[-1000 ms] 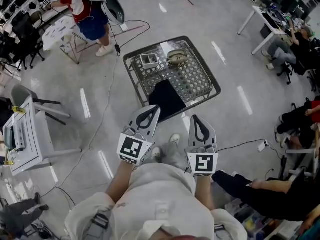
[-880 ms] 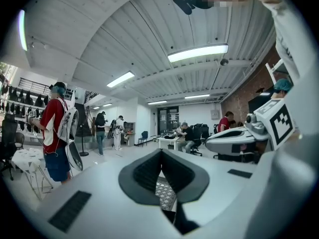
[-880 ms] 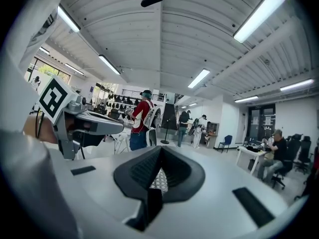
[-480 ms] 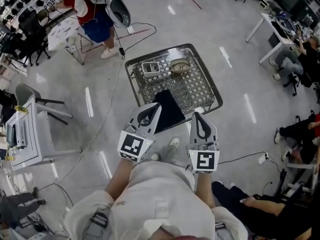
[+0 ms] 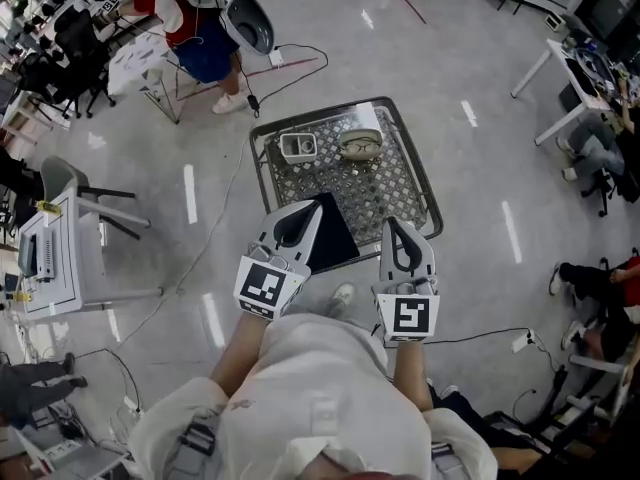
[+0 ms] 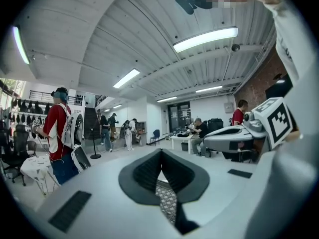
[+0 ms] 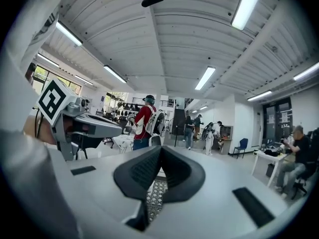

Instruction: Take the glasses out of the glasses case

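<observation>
Hovering at table edge, left gripper and right gripper fingers clenched empty, glasses case well beyond.

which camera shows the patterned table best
The head view: nearly all of the patterned table is seen from above. The left gripper view and right gripper view each show only a sliver of its pattern.

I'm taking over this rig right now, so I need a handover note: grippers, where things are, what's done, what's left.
Left gripper: shut, empty. Right gripper: shut, empty. Both are near the table's near edge.
What looks like the glasses case sits at the far side, beside a small white tray; a black mat lies nearer.
Done: nothing, case untouched.
Left: reach the case, take out the glasses.
</observation>
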A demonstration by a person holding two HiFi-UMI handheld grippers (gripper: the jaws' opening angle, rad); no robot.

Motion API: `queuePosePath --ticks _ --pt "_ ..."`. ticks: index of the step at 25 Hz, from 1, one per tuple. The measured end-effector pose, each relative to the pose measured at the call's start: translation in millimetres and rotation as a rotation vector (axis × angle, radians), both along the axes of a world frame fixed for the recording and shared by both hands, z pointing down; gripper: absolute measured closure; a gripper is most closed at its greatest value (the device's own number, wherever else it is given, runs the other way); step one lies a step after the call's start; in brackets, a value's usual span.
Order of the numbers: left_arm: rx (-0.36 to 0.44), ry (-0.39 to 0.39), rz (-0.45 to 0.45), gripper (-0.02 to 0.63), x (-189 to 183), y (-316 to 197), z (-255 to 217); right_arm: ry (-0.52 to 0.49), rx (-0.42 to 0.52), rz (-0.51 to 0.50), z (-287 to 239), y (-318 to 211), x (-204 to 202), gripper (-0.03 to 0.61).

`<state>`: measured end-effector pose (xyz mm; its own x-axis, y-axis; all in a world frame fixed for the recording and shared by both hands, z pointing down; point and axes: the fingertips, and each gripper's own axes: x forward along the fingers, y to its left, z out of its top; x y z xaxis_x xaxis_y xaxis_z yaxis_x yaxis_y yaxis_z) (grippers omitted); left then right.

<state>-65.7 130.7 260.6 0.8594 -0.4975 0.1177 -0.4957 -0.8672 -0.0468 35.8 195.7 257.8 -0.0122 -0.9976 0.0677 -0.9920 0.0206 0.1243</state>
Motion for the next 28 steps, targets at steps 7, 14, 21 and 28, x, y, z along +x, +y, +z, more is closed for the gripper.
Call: queuePosePath --ticks 7,14,21,28 --pt "-0.027 -0.042 -0.046 0.601 23 -10 15 -0.033 0.011 -0.037 4 -16 31 0.574" --pt "-0.031 -0.078 -0.038 0.601 45 -19 20 -0.077 -0.024 -0.022 25 -23 54 0.574" --pt "-0.079 -0.088 -0.021 0.601 58 -38 46 -0.089 -0.067 0.001 46 -38 68 0.574" --pt "-0.101 -0.053 0.002 0.601 75 -81 54 -0.053 -0.121 0.014 59 -76 78 0.574"
